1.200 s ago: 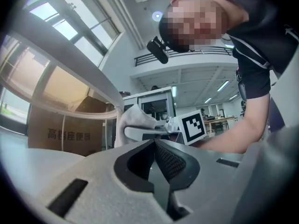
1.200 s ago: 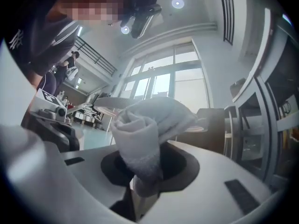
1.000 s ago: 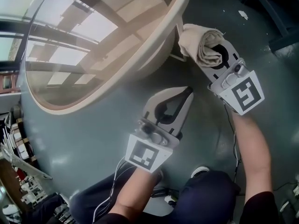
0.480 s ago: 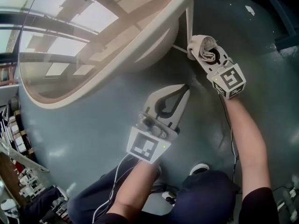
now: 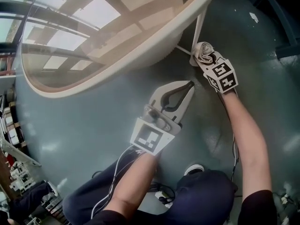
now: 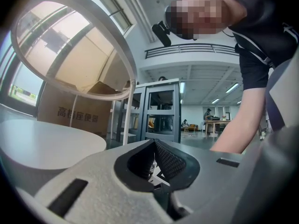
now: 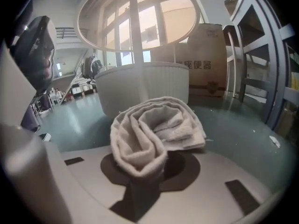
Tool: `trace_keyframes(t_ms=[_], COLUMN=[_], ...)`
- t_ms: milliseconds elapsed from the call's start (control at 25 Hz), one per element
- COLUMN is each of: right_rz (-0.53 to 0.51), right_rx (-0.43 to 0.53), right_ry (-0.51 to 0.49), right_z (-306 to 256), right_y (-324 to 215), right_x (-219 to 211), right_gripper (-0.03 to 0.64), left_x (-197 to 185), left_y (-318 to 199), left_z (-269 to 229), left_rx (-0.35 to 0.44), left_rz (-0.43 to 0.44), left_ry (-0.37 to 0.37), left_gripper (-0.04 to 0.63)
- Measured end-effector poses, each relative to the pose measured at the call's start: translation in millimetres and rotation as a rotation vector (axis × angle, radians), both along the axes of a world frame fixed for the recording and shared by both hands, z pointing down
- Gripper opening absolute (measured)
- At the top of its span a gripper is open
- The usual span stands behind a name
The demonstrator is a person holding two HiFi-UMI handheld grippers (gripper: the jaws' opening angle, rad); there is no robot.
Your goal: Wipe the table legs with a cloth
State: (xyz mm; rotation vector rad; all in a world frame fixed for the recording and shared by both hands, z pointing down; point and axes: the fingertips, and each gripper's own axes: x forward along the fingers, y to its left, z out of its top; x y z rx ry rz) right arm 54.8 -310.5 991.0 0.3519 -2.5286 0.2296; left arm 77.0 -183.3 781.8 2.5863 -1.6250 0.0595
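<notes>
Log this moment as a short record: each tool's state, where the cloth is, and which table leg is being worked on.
left tool: shut, empty, hangs over the grey-green floor, apart from the table
right tool: shut on the rolled beige cloth
cloth position: low down beside the thin white table leg; contact cannot be confirmed
table: round glass-topped table with a white rim, higher than both tools
wiping: right tool only
</notes>
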Motion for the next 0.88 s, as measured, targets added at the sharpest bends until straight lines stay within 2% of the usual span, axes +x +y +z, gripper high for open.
trace_keyframes(t_ms=[80, 200, 280, 400, 520, 640, 880], right_rz=[-0.004, -0.024, -0.055, -0.114, -0.126, -0.099, -0.038], right_rx=[0.001, 0.058, 0.166, 0.405, 0.578, 0.647, 0.587], right_ry=[0.010, -0.098, -0.175, -0.270, -0.344, -0.357, -0.344], right_z=[-20.7, -95.1, -159.5, -259.2, -326.8, -341.3, -307.7], right_y=[4.8, 23.2, 32.1, 44.2, 54.2, 52.4, 38.6], right_x=[3.9, 0.6, -4.9, -17.8, -31.5, -43.3, -52.0], right_gripper=[0.090, 0.089, 0.089, 0.089, 0.089, 0.087, 0.084], left_x=[-5.8, -27.0, -42.3, -58.3, -64.1, -63.6, -58.0], left_y=[-0.3, 2.4, 0.0, -2.7, -3.8, -4.8, 3.2], left_z=[-0.9, -9.4, -15.9, -22.7, -28.5, -34.0, -32.2], left_rx=[-0.010, -0.025, -0.016, 0.011, 0.036, 0.055, 0.040], left_rz=[-0.026, -0.080, -0.118, -0.169, -0.192, -0.195, -0.181], left_ry=[0.011, 0.052, 0.080, 0.104, 0.104, 0.101, 0.082], left_gripper=[0.006, 0.006, 0.006, 0.006, 0.006, 0.006, 0.006])
